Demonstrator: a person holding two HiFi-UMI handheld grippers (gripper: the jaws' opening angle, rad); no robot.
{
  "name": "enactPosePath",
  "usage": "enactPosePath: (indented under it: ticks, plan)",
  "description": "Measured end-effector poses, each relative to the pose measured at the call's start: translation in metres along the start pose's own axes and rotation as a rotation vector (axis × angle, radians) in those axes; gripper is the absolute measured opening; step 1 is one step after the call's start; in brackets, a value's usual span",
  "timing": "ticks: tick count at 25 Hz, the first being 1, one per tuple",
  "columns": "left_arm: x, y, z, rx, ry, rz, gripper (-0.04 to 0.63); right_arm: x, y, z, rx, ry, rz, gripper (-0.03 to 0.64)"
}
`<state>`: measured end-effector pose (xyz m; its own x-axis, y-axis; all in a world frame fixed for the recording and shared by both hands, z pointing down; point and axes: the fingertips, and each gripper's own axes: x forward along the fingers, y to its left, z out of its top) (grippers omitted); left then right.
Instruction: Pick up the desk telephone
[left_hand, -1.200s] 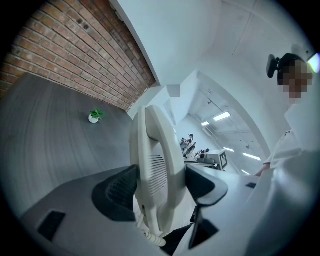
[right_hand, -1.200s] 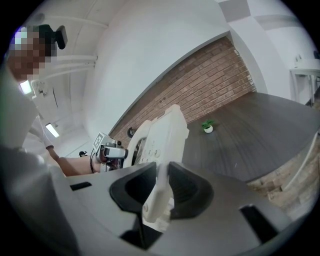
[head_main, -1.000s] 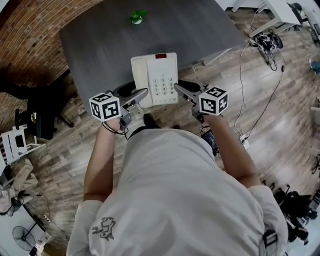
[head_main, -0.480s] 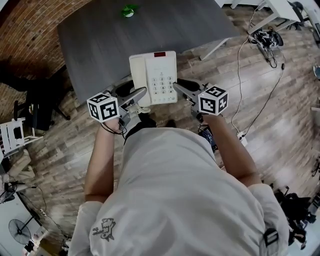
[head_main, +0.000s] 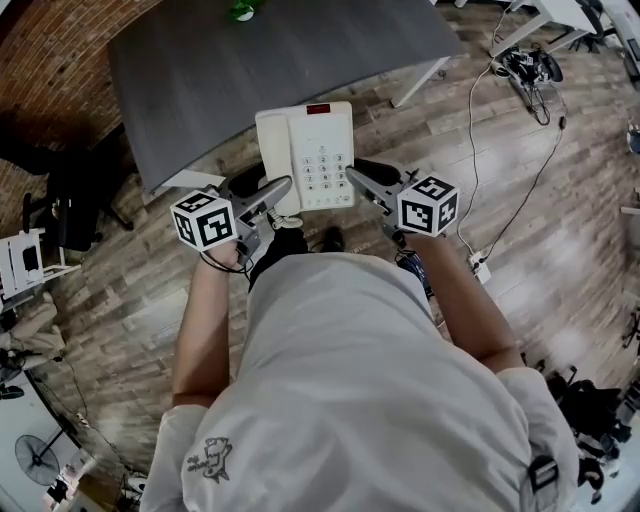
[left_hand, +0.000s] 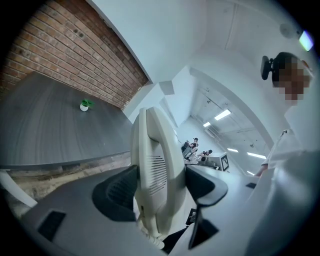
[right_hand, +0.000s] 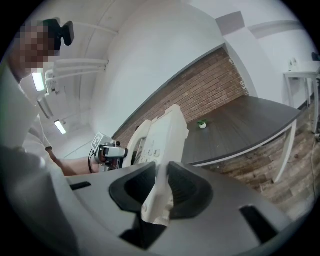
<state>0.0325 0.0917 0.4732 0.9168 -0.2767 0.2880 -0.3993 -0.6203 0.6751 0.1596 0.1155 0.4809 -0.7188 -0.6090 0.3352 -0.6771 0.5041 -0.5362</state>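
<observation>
Left gripper (head_main: 278, 190) jaws clenched on handset side of white plastic desk telephone (head_main: 305, 150); right gripper (head_main: 357, 180) jaws grasp its keypad edge. Underside hidden. Small green object (head_main: 243, 10) on grey tabletop (head_main: 200, 80) cut off in head view.

desk telephone (head_main: 307, 155): off-white, handset (head_main: 275, 150) seated on left, keypad (head_main: 327, 172) right, small red window (head_main: 320, 110) at top. face up, in the air just past the near edge of the grey table (head_main: 200, 80), pinched at both sides.

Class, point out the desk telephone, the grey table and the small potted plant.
desk telephone (head_main: 328, 172): head view, keypad.
grey table (head_main: 280, 50): head view, bare top.
small potted plant (left_hand: 85, 104): left gripper view, leaves.
</observation>
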Motion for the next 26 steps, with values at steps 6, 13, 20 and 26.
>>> enactPosePath:
  ticks: [6, 13, 20, 26]
  plan:
    - [-0.002, -0.013, -0.004, 0.006, 0.0, 0.005, 0.318, -0.012, 0.006, -0.003, 0.003, 0.002, 0.002, 0.086]
    - [-0.004, -0.009, 0.006, -0.013, -0.011, 0.01, 0.318, -0.006, 0.007, 0.008, 0.004, 0.011, 0.006, 0.086]
    - [-0.008, -0.02, -0.001, -0.004, -0.022, 0.02, 0.316, -0.015, 0.014, 0.003, -0.004, -0.002, 0.017, 0.086]
    - [-0.014, -0.029, -0.014, 0.009, -0.027, 0.025, 0.316, -0.023, 0.022, -0.009, -0.014, -0.01, 0.021, 0.086]
